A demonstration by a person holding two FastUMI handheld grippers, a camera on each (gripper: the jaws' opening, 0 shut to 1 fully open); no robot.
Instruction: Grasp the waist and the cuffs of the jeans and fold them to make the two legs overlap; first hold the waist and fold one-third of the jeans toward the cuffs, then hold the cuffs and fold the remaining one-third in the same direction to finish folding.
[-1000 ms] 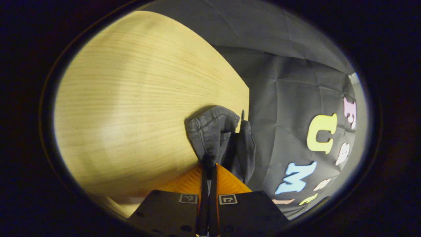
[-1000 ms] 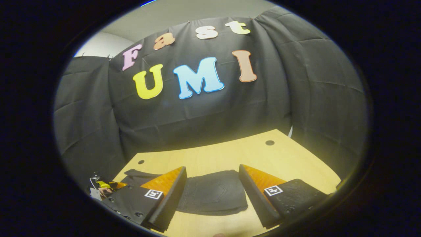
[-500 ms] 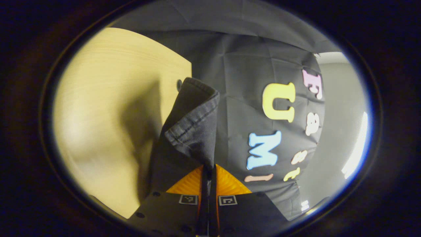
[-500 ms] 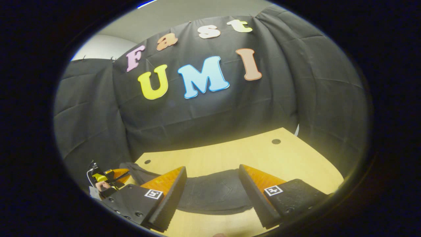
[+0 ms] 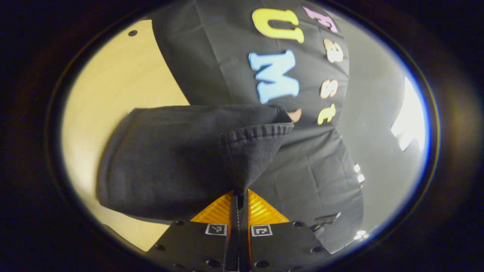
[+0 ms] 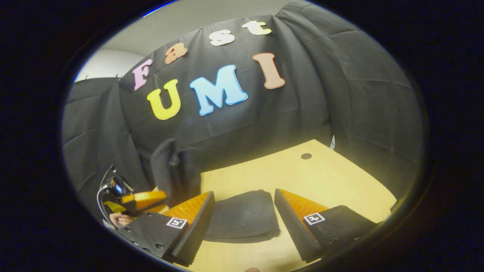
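1. On the left, your left gripper (image 5: 239, 198) has its two fingers pressed together on the hem of the cuffs (image 5: 257, 133). The dark jeans (image 5: 170, 158) hang from this pinch, lifted above the wooden table (image 5: 113, 94).
2. In the right gripper view you see the same lifted leg part (image 6: 174, 170) standing up at the left, beside the left gripper (image 6: 145, 200) and the hand (image 6: 119, 218) that holds it.
3. For this last fold, I think you should carry the cuffs over the folded part in one low arc and keep the pinch tight, so the cloth does not slip out or twist.
4. The folded waist part (image 6: 244, 219) lies flat on the table. Put the cuff edge level with its far edge.
5. Your right gripper (image 6: 244, 206) has its fingers wide apart and holds nothing. It hovers just above the folded part.
6. I see no container here.
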